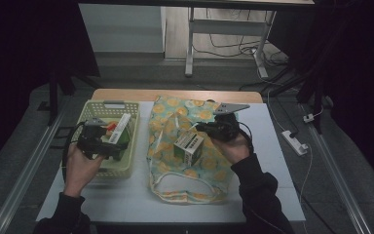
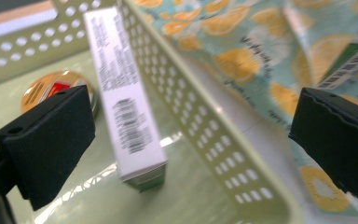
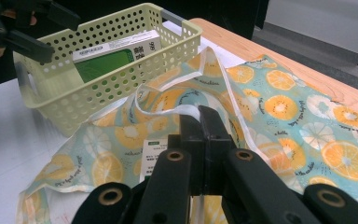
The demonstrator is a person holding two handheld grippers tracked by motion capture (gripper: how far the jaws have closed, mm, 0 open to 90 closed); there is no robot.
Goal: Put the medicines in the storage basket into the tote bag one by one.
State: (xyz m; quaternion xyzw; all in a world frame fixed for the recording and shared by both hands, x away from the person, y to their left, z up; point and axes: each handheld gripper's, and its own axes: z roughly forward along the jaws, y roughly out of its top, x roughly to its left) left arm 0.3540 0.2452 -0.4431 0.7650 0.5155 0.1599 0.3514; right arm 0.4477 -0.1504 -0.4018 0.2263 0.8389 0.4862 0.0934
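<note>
A pale green perforated basket [image 1: 108,103] stands at the table's left. In it a long white and green box [image 1: 119,127] leans against the right wall. My left gripper [image 1: 113,146] hovers over the basket's near right corner, open wide. In the left gripper view [image 2: 191,140] its jaws straddle the box [image 2: 121,93] and the basket wall [image 2: 205,121]. A cloth bag [image 1: 175,117] printed with orange slices lies in the middle. My right gripper [image 1: 200,127] is shut on the bag's white trim [image 3: 193,110], lifting it. A second green and white box [image 1: 189,147] sits at the bag's opening.
A round tin with an orange label [image 2: 51,88] lies on the basket floor behind the left jaw. The white tabletop [image 1: 272,161] has a wooden far edge [image 1: 175,94]. A power strip [image 1: 294,142] and cables lie on the floor at the right.
</note>
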